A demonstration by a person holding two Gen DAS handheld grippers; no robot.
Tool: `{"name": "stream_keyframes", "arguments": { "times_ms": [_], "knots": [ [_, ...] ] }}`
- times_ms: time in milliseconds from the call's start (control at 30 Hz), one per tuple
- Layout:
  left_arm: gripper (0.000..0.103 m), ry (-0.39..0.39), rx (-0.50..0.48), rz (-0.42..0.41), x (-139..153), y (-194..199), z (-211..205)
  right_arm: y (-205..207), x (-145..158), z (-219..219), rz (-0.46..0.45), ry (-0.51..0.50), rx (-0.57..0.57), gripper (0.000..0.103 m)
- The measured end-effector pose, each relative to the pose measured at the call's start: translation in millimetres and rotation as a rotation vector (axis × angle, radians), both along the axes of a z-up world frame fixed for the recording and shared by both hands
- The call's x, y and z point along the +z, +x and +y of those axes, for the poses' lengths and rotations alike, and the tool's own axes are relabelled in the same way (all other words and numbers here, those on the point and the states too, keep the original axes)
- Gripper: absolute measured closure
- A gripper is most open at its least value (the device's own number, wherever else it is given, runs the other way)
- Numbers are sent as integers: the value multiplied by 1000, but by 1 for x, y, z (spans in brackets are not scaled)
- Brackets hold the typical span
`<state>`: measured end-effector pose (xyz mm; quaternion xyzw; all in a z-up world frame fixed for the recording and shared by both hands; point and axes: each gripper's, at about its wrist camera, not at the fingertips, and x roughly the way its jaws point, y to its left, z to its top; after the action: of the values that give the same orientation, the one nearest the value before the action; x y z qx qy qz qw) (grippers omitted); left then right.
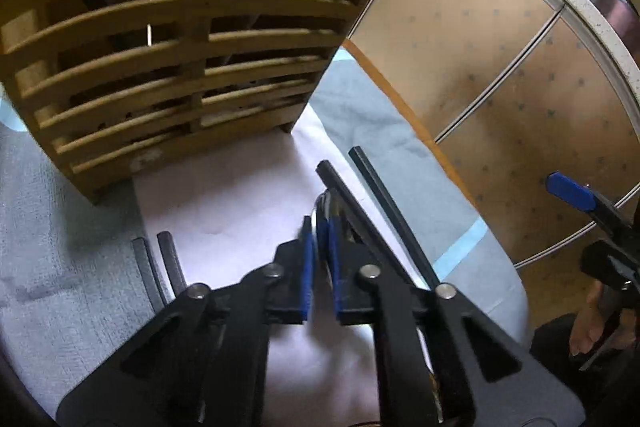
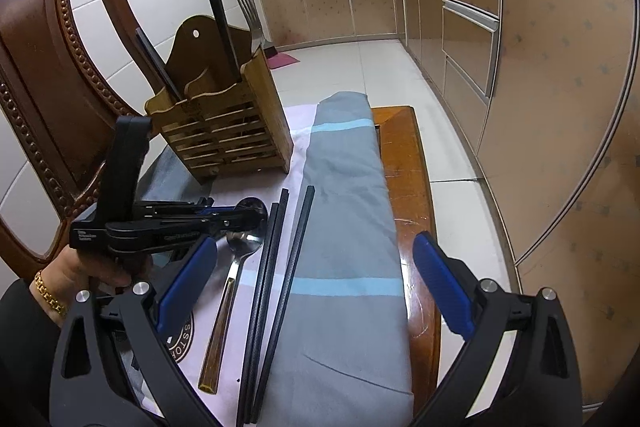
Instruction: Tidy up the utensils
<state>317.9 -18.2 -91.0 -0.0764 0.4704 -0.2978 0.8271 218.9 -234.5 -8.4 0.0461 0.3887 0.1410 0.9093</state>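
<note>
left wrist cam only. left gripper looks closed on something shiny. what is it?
Observer: A spoon. The right wrist view shows the left gripper shut on its metal bowl, low over the cloth beside the loose chopsticks.
Operator: I only see one blue finger of the right gripper. State?
Observer: The right gripper is open and empty, over the grey cloth.
Operator: Top of the holder is cut off for me. Anything in it?
Observer: Yes. A fork, tines up, and black sticks stand in the wooden holder.
</note>
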Motion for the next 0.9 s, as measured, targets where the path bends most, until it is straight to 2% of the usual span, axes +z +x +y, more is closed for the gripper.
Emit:
{"name": "stream_keyframes", "arguments": {
  "times_ms": [133,300,500,600,700,767,833,867,900],
  "knots": [
    [98,21,33,-57,14,-8,4,5,-2,-4,2,-7,-23,7],
    [100,63,140,-181,61,-40,19,15,-8,-6,20,-36,-48,7],
    [100,213,362,-432,148,-113,39,33,-24,16,50,-104,-26,7],
    [100,224,468,-569,178,-157,52,41,-33,29,67,-131,-8,9],
    [100,204,577,-646,187,-185,60,53,-40,37,101,-129,4,19],
    [100,195,610,-678,188,-196,62,62,-42,43,108,-141,12,27],
    [100,208,618,-709,188,-204,66,74,-45,49,120,-161,10,48],
    [100,208,620,-719,190,-206,66,81,-47,50,136,-162,8,51],
    [100,211,612,-717,191,-207,65,87,-51,51,157,-160,11,60]
  ]
}}
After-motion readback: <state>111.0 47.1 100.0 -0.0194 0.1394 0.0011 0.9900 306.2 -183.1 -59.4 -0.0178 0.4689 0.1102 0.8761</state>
